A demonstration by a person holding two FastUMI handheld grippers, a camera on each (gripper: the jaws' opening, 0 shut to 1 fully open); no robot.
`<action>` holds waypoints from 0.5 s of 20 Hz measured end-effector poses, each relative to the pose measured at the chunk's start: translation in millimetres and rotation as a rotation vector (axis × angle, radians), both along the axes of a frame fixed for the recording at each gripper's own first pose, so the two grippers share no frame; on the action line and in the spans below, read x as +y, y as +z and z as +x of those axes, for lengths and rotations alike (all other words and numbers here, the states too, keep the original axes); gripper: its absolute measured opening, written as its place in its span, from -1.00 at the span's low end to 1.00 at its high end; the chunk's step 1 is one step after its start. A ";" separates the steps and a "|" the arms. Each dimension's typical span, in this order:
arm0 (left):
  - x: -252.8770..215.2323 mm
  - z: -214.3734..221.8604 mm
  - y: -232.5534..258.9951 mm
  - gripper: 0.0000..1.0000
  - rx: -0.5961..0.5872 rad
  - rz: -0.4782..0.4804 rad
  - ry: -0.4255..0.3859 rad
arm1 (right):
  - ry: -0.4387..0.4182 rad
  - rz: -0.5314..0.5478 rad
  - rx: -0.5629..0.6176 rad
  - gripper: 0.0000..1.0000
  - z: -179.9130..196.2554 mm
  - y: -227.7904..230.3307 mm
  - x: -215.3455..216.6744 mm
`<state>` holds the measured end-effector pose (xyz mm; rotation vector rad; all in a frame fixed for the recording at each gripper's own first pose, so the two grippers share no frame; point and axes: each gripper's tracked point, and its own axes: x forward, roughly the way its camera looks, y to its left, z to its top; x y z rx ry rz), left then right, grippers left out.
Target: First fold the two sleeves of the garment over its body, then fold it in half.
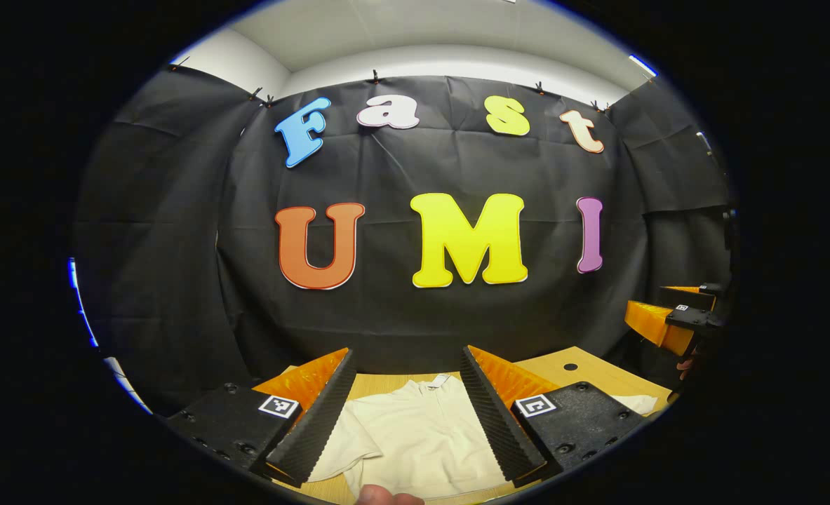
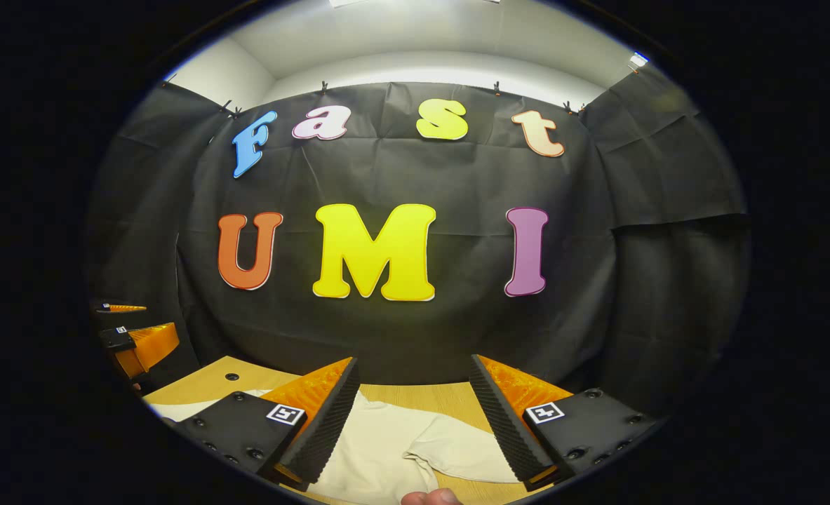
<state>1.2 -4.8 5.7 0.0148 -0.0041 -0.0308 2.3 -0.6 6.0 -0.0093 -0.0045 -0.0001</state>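
We find no legible words, numbers or brand names on the equipment or work surface. The left gripper (image 1: 407,354) carries two square black-and-white coded markers (image 1: 278,406), one on each finger base. The right gripper (image 2: 412,361) carries a matching marker pair (image 2: 545,412). We cannot read the neck tag (image 1: 440,380) of the garment (image 1: 422,435): too small.

Both views low over table (image 1: 583,375), facing wall (shared garment (image 1: 415,435)).

Bright overhead ceiling light, sharp focus, strong fisheye bending at edges.
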 end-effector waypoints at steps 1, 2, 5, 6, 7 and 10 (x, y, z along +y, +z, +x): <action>-1.9 0.0 0.2 0.92 -0.001 -0.002 -0.003 | -0.004 0.001 -0.001 0.95 -1.4 1.0 -2.7; -3.5 -1.2 -1.6 0.92 0.000 -0.003 -0.007 | -0.008 0.001 -0.002 0.95 -1.7 0.8 -6.8; -9.3 -2.5 -2.4 0.92 0.013 -0.004 -0.015 | -0.004 -0.020 -0.004 0.95 -4.8 1.5 -13.9; -10.6 -3.2 -4.2 0.92 0.016 -0.003 -0.017 | -0.004 -0.023 -0.001 0.96 -4.5 1.0 -17.8; -13.8 -4.8 -5.2 0.92 0.019 0.002 -0.022 | -0.005 -0.020 -0.001 0.95 -5.2 0.9 -22.3; -22.1 -6.2 -9.1 0.92 0.023 0.017 -0.033 | -0.029 -0.022 0.015 0.95 -5.9 -5.1 -43.0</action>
